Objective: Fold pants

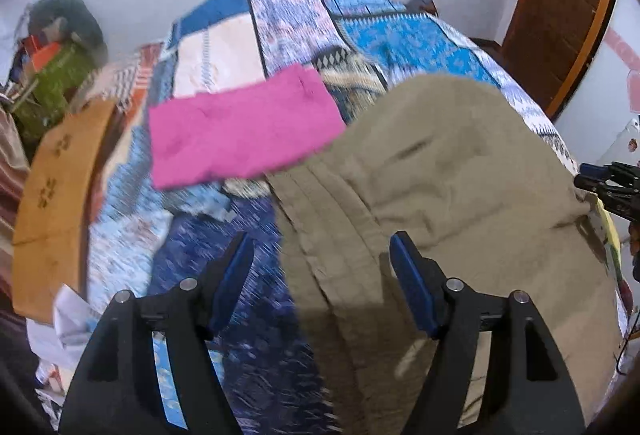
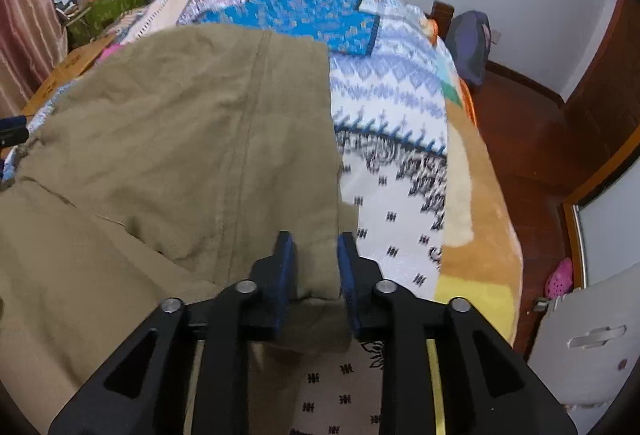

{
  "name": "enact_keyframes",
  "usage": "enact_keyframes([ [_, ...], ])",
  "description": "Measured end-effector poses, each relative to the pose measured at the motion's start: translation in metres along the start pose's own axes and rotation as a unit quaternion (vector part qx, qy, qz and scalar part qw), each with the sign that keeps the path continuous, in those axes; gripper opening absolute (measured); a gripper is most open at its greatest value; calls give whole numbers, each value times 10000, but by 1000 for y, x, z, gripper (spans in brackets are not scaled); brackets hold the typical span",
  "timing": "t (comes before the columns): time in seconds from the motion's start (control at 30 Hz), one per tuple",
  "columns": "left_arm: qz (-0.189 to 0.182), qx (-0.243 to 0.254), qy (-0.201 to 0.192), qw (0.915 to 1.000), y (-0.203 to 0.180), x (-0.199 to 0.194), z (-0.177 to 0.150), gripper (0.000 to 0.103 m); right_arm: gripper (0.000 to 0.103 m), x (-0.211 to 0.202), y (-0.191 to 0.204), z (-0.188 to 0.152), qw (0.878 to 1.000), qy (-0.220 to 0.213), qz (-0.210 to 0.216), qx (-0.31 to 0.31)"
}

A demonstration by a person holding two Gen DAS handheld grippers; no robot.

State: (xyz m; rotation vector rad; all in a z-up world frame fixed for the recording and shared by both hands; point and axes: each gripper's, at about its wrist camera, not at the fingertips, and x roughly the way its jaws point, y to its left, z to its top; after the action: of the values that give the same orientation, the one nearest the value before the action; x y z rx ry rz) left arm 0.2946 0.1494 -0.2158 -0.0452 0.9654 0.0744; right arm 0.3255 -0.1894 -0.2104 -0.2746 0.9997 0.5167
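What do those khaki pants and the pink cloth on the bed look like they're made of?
The khaki pants look like matte woven cotton or a similar twill: soft creases and stitched seams show, with no sheen. The pink cloth seems a thin, flat woven or knit fabric lying limp, though blur hides its weave. The bedspread under them looks like printed fabric, its right-hand part fleecy.

Both wrist views downward, close over pants (image 1: 460, 175)
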Motion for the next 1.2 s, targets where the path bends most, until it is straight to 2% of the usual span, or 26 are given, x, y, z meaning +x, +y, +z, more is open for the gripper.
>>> enact_keyframes([
  [0.03,29,-41,-41,10000,5,0,5,73,41,-6,0,5,9999,-118,18,-9],
  [0.13,107,-205,-56,9997,20,7,18,74,47,-13,1,21,9993,-380,8,-30],
  [0.23,-17,-449,80,9990,33,26,33,74,54,-10,1,39,9986,-521,62,-2],
  [0.47,-261,-595,608,9960,39,84,52,74,54,28,-1,83,9982,-597,-15,29],
  [0.7,-377,-519,854,9943,34,115,50,75,54,84,-8,121,9992,-305,245,50],
  [0.8,-498,-517,911,9933,33,121,50,74,54,110,-17,130,9983,-179,458,324],
  [0.9,-780,-652,972,9901,37,127,50,68,54,120,-20,131,9951,-200,771,581],
  [0.97,-766,-643,929,9906,35,127,49,65,43,122,-17,130,9941,-192,926,530],
  [1.0,-725,-593,883,9917,34,126,49,64,30,121,-15,130,9933,-200,1025,487],
  [1.07,-562,-484,781,9942,29,124,49,61,21,119,-8,130,9962,-210,785,322],
  [1.1,-492,-457,751,9949,27,122,50,59,14,117,-5,129,9973,-218,665,205],
  [1.2,-198,-291,620,9975,23,114,52,55,11,110,1,127,9988,-308,390,-1],
])
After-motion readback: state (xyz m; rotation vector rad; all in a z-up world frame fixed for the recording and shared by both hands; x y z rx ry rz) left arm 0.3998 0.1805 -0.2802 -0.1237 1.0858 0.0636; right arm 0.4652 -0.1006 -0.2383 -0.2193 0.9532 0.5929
